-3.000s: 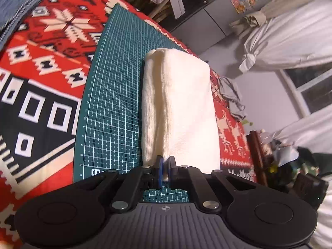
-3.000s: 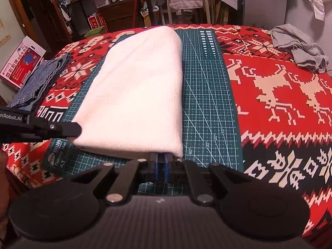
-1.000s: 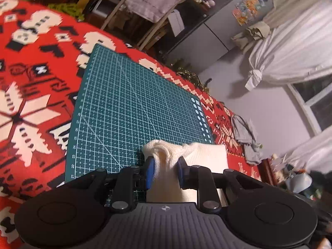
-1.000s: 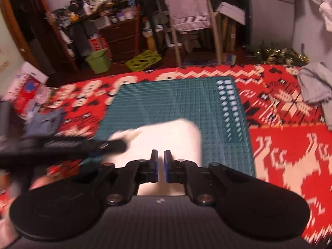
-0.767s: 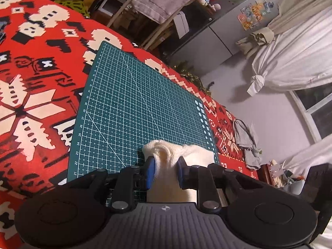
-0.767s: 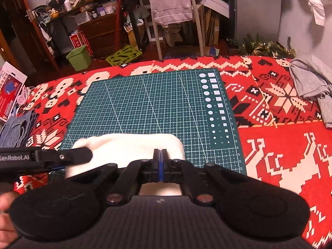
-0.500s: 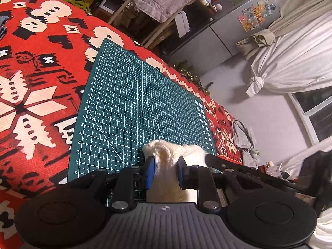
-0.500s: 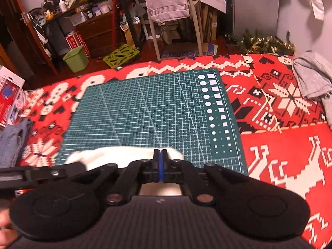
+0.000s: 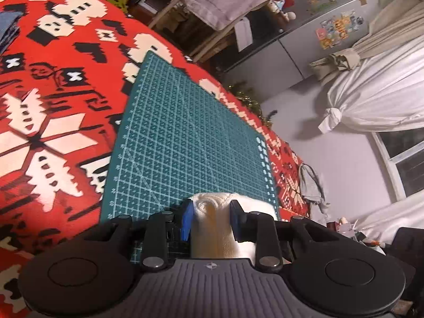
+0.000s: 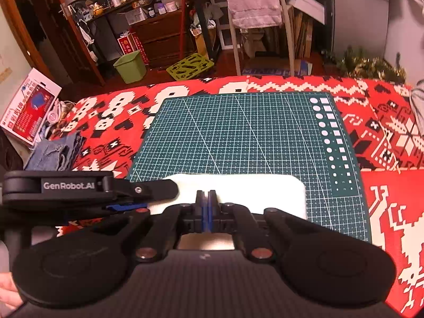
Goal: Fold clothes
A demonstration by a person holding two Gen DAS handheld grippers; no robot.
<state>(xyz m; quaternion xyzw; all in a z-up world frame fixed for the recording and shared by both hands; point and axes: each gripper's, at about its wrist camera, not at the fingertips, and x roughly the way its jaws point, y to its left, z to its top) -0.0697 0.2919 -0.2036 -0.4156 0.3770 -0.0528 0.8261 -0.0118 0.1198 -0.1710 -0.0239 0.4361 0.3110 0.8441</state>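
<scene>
Here the white garment lies folded at the near edge of the green cutting mat, a thick bundle with its fold facing away from the cameras. The left gripper is clamped around the bundle's left end: its blue-padded fingers press on either side of the stacked layers, which bulge up between them. In the right wrist view this same gripper reaches in sideways from the left, its black finger lying over the cloth's corner. The right gripper sits at the middle of the near side of the garment with its blue pads pressed flat together; whether a thin layer of cloth is pinched between them cannot be told.

The mat rests on a tabletop covered by a red cloth with white and black knitted-style patterns. A piece of blue denim lies on the cloth to the left of the mat, and a grey garment lies well to its right. Beyond the tabletop stand a chair draped with a pale towel, a green bin, cluttered shelves, and white curtains by a window.
</scene>
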